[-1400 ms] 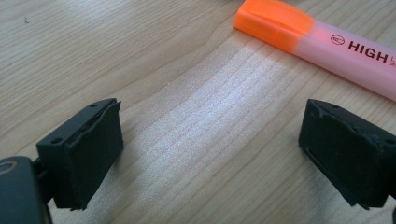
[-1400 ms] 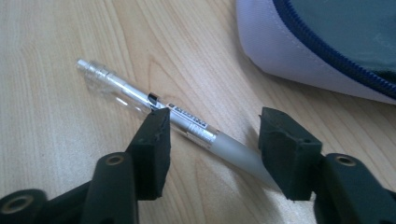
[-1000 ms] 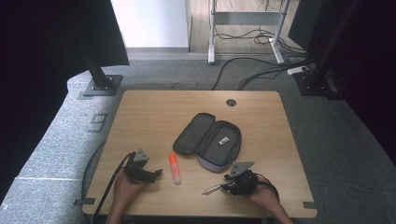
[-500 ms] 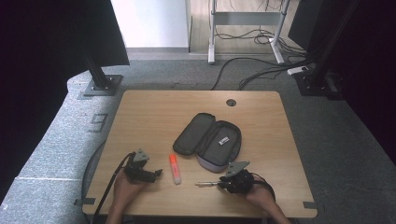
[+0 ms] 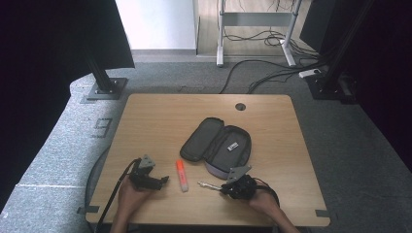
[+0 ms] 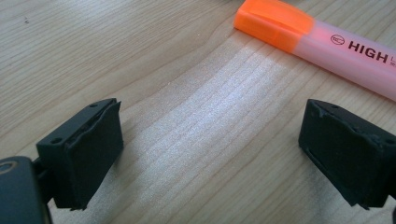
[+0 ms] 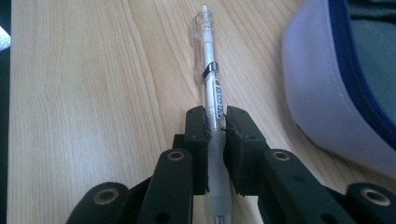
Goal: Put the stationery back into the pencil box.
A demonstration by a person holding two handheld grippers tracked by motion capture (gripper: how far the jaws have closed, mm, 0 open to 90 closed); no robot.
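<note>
Both forearms come in from the near edge. The left gripper (image 5: 162, 180) rests low in the left hand (image 5: 130, 193), jaws spread wide, nothing between them. The right gripper (image 5: 222, 187), in the right hand (image 5: 260, 199), has just closed its jaws tight, pointing leftward.

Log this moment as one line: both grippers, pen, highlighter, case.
right gripper: shut on pen, jaws just closing | left gripper: open, nothing held | highlighter: on table | pencil case: open
</note>
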